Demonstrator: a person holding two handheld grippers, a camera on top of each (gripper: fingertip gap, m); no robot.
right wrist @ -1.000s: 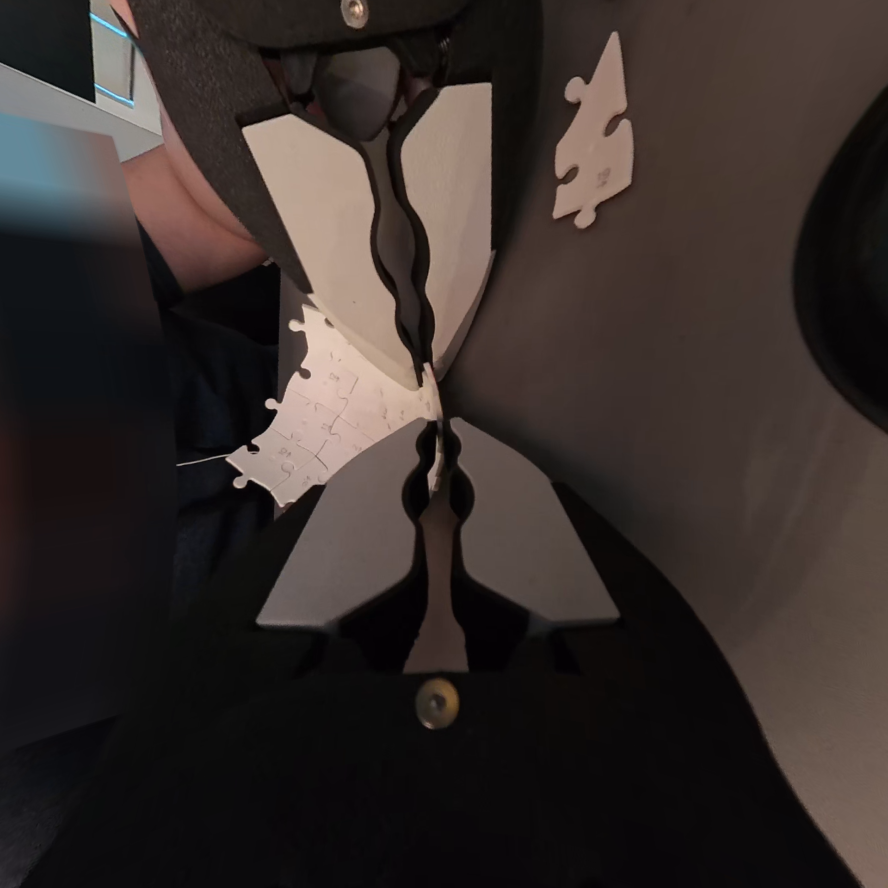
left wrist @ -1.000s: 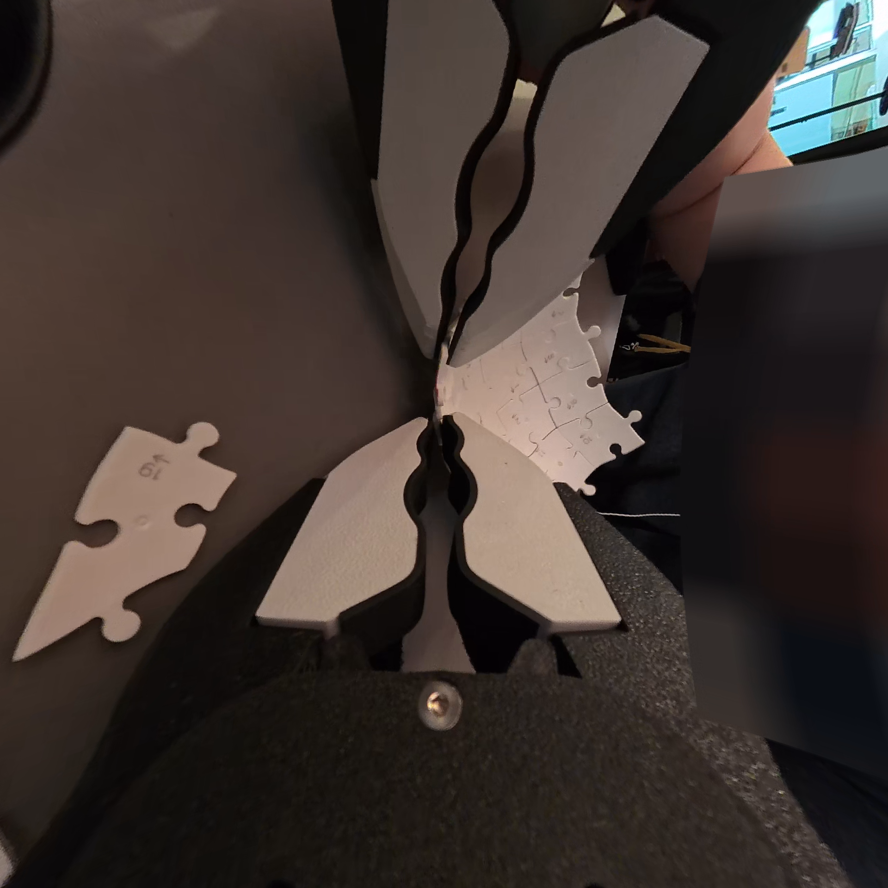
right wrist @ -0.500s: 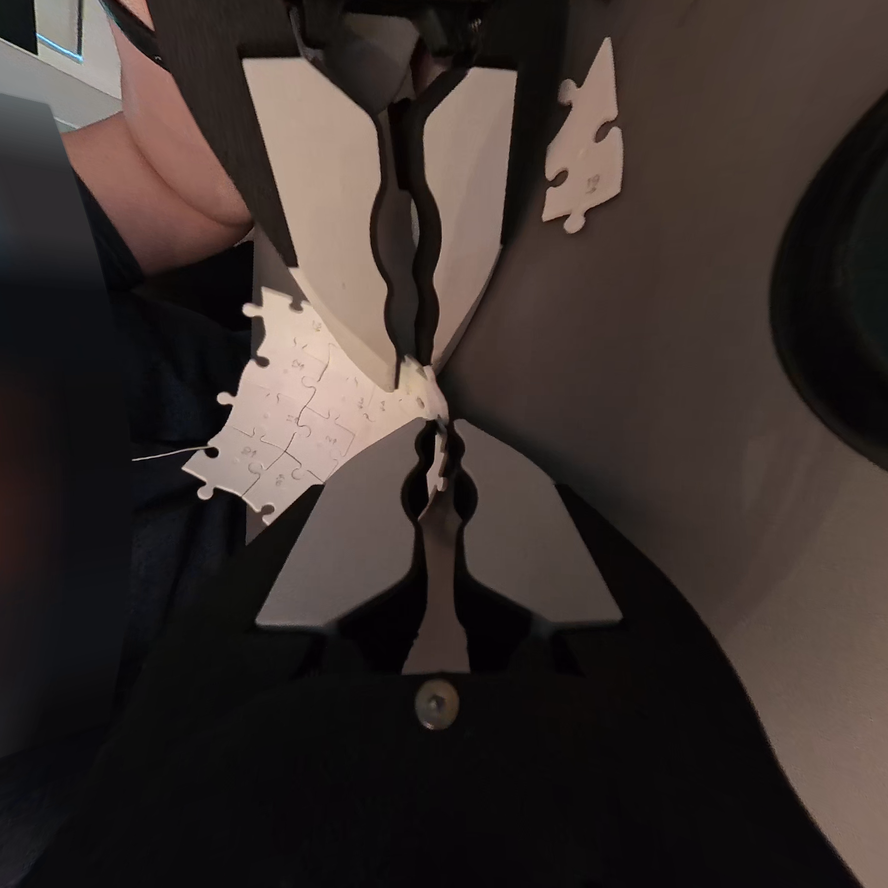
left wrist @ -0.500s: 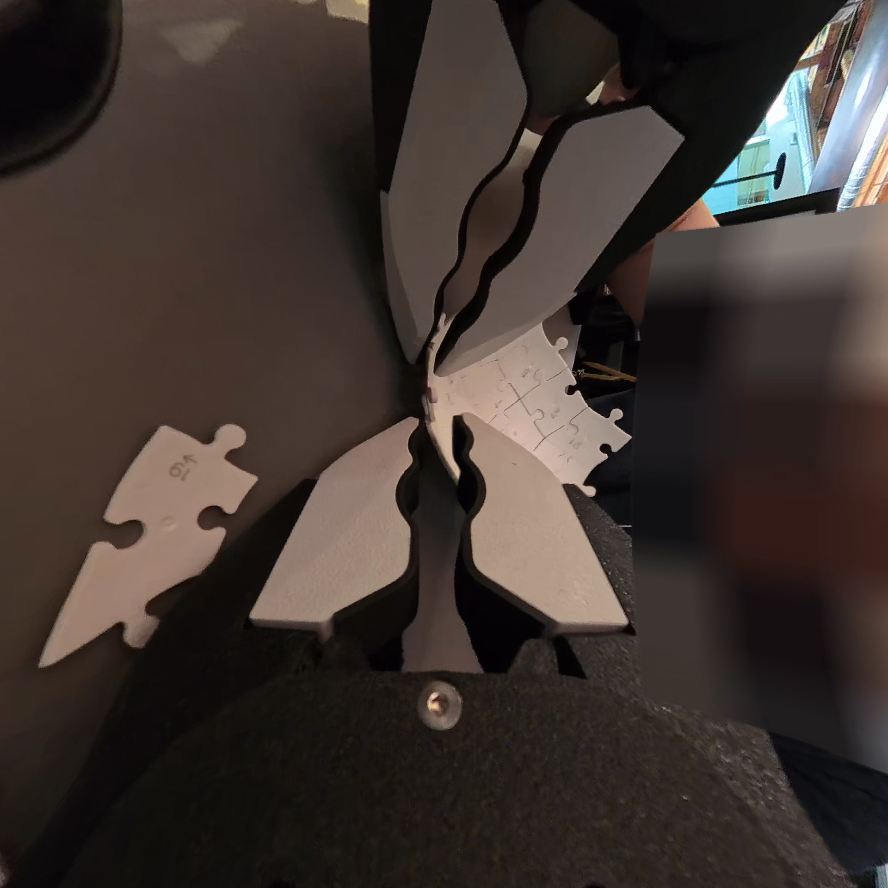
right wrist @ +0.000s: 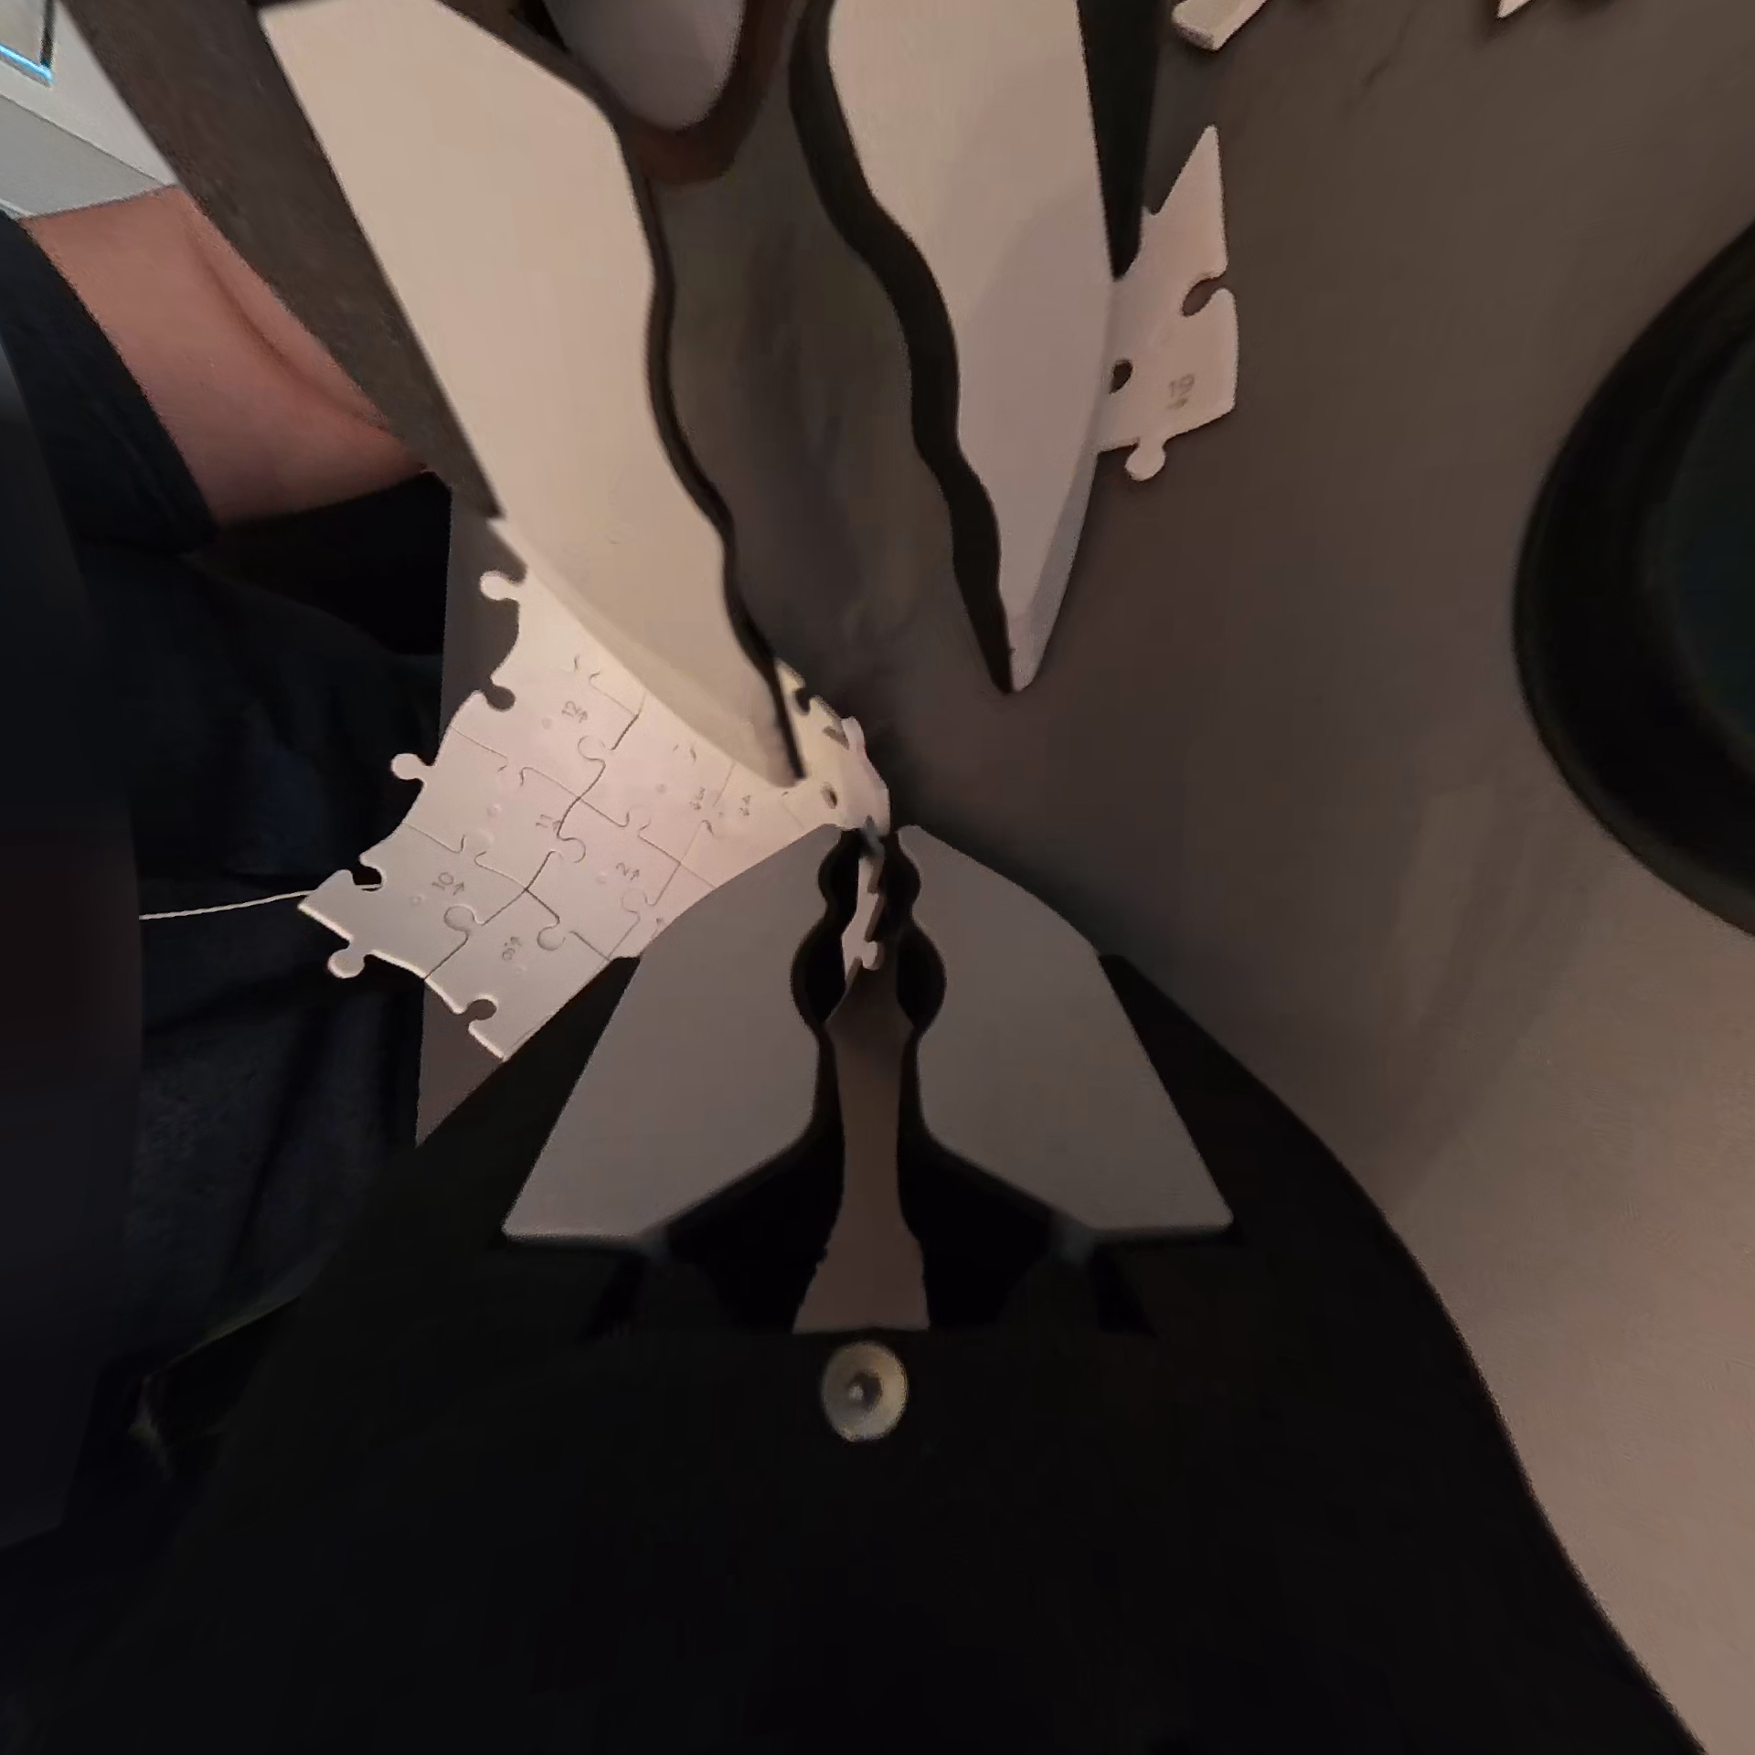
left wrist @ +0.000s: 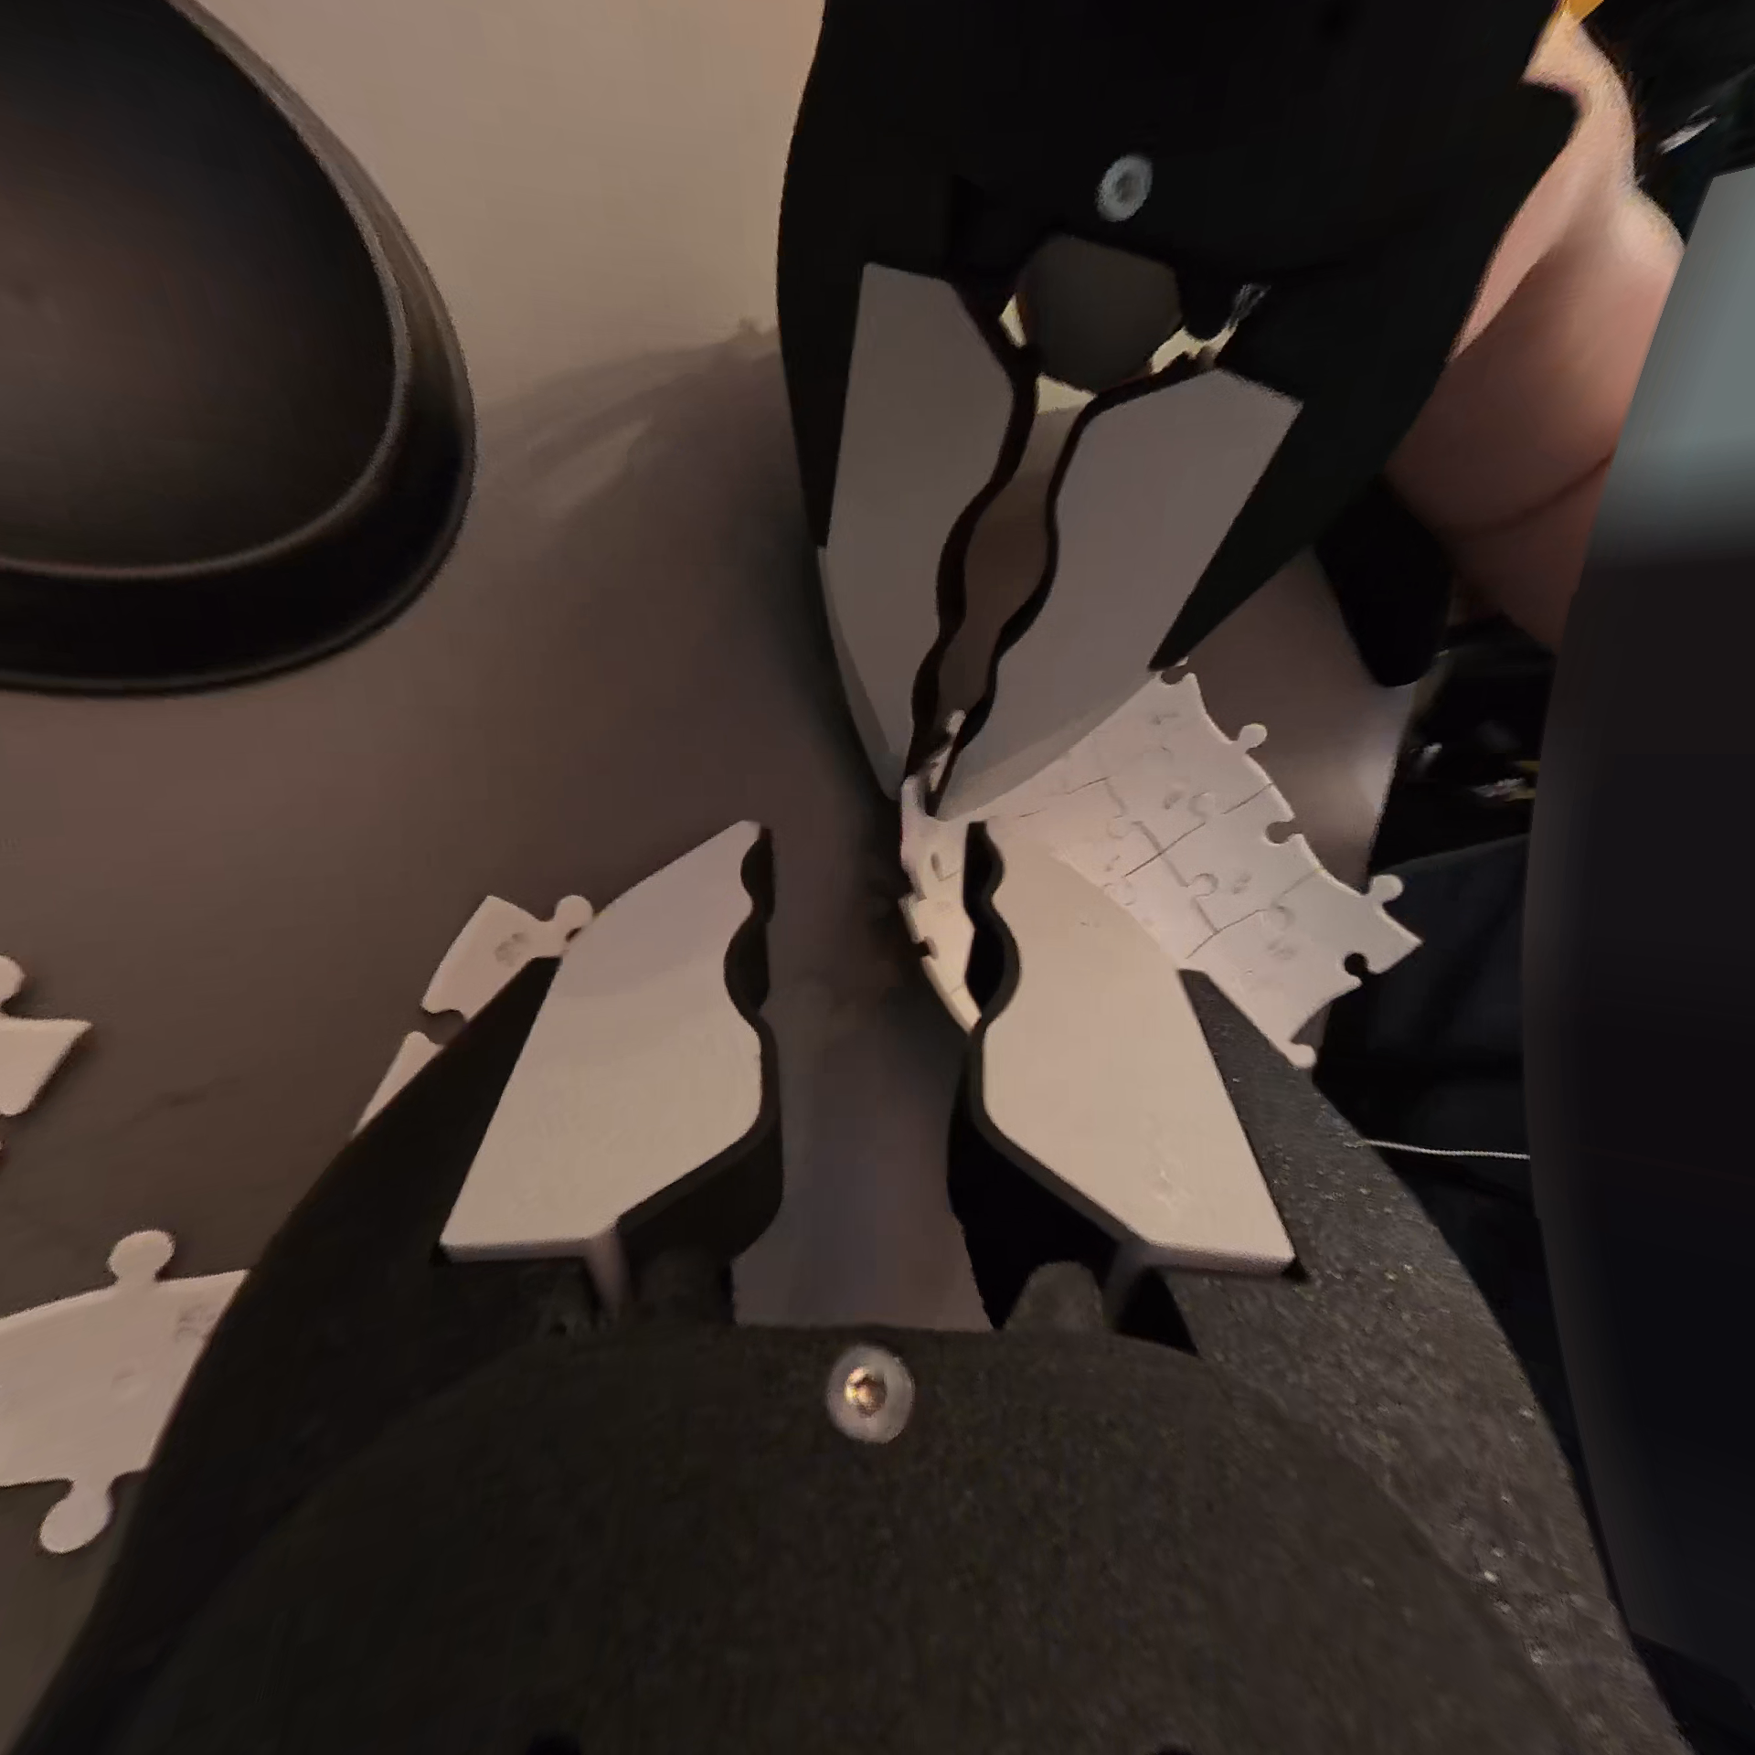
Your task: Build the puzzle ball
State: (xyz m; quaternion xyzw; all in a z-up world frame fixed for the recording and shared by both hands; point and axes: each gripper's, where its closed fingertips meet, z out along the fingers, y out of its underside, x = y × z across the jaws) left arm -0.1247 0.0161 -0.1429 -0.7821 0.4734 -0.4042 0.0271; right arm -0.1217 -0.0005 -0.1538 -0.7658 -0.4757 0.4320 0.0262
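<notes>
A curved white section of joined puzzle pieces (left wrist: pixel 1187 855) hangs above the grey table near its edge. It also shows in the right wrist view (right wrist: pixel 560 836). My right gripper (right wrist: pixel 869 850) is shut on the section's pointed end and comes in from the top of the left wrist view (left wrist: pixel 935 788). My left gripper (left wrist: pixel 864 836) is open, with its right finger lying against the section and its left finger clear. In the right wrist view the left gripper (right wrist: pixel 897 726) reaches in from above with its jaws apart.
Loose white pieces lie on the table: one (left wrist: pixel 513 940) half hidden behind my left finger, also seen in the right wrist view (right wrist: pixel 1178 351), and others at the left (left wrist: pixel 104 1368) (left wrist: pixel 28 1035). A black round dish (left wrist: pixel 418 399) (right wrist: pixel 1557 608) stands nearby. A person's arm (left wrist: pixel 1567 332) is beyond the table edge. Both grippers' tips are close together, under 4 cm apart.
My left gripper has opened and let go of the puzzle section. The right gripper still holds the section. More loose pieces have come into the left wrist view.
</notes>
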